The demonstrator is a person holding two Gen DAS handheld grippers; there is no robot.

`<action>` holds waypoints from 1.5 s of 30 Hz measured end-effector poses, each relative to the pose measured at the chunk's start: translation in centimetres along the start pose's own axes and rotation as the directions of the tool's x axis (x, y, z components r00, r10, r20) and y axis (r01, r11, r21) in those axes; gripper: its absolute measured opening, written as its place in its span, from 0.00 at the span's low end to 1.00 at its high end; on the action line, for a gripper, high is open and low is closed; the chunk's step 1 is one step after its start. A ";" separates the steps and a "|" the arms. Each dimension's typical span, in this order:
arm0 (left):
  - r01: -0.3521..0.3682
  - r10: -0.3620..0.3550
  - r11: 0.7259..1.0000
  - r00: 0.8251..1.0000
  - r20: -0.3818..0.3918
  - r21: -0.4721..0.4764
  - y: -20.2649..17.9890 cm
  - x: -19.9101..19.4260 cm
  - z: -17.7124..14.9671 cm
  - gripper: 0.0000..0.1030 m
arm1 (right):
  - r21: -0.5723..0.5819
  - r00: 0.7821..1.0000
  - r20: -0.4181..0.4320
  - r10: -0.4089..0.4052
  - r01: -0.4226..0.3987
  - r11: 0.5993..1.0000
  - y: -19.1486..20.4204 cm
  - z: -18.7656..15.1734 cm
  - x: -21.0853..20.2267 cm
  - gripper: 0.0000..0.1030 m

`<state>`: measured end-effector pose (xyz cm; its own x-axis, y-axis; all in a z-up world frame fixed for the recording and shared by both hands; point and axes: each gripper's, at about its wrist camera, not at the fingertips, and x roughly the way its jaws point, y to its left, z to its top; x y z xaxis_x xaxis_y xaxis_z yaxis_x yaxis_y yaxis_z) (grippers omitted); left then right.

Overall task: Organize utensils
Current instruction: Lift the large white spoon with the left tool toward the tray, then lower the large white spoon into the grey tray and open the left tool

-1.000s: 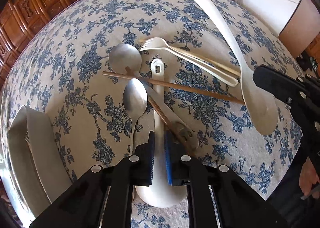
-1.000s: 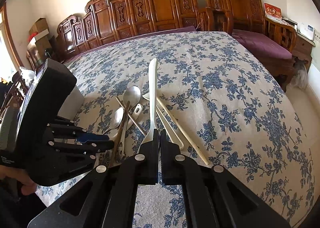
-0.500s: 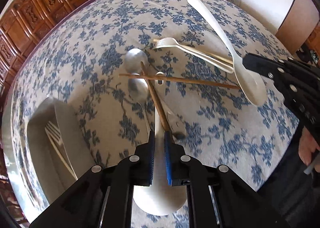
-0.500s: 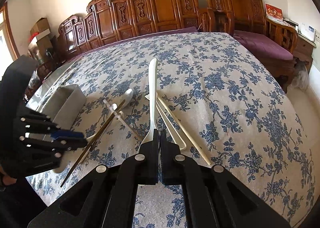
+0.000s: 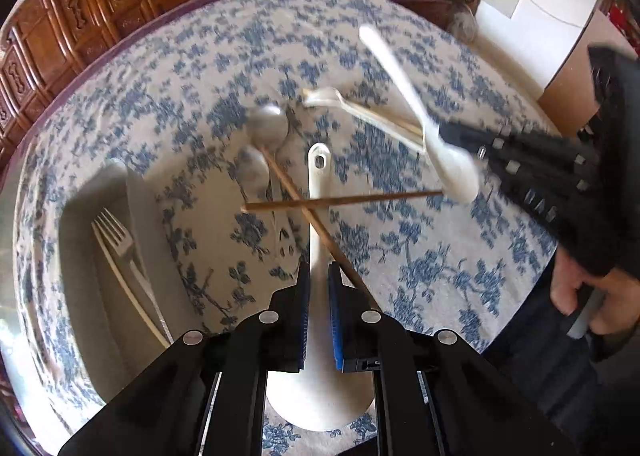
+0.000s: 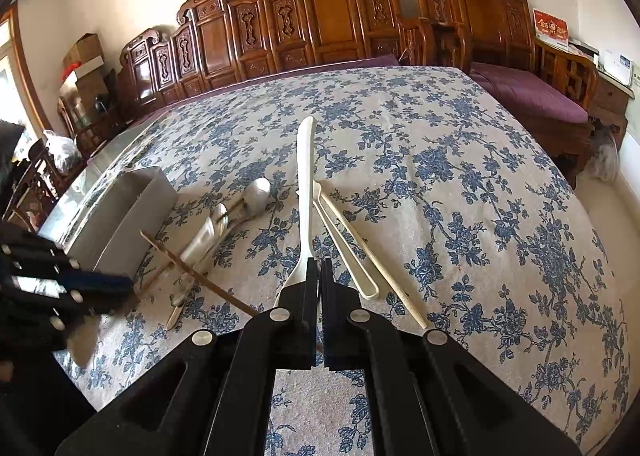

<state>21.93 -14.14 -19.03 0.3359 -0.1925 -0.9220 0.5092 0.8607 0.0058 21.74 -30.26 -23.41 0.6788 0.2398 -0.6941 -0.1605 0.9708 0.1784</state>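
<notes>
My left gripper (image 5: 318,296) is shut on a white rice paddle (image 5: 318,215) and holds it above the table; two brown chopsticks (image 5: 344,200) lie crossed over its handle. Two metal spoons (image 5: 267,125) lie beyond. My right gripper (image 6: 320,288) is shut on a long white spoon (image 6: 305,175), lifted over the table; it also shows in the left wrist view (image 5: 404,91). A white fork (image 6: 344,248) and a pale chopstick (image 6: 376,260) lie to its right. A metal organizer tray (image 5: 80,256) at the left holds a fork (image 5: 120,252).
The table carries a blue floral cloth (image 6: 460,175). Carved wooden chairs (image 6: 320,27) line its far side, with a purple-cushioned bench (image 6: 528,95) at the right. The tray also shows in the right wrist view (image 6: 120,211). The table's near edge is just below both grippers.
My left gripper has risen and drawn back with the paddle, and the two brown chopsticks came up with it. The right gripper with the white spoon has lifted a little.
</notes>
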 end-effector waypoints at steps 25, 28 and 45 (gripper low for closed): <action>-0.050 0.072 0.991 0.982 0.175 -0.125 3.5 -4.3 8.4 0.08 | -0.017 1.000 0.003 0.006 -0.006 1.000 0.5 0.5 0.2 0.03; -0.029 0.056 0.990 0.978 0.199 -0.137 3.8 -5.2 8.4 0.08 | -0.015 1.000 0.002 0.014 -0.014 1.000 0.6 0.5 0.2 0.03; -0.019 0.059 0.990 0.954 0.294 -0.137 3.5 -9.8 9.1 0.08 | -0.021 1.000 0.013 0.021 -0.020 1.000 1.1 0.5 -0.3 0.03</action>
<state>27.59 -13.52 -6.49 0.5834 -0.2711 -0.7656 0.3891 0.9207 -0.0296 21.69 -29.24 -22.62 0.6849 0.2597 -0.6808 -0.1895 0.9657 0.1777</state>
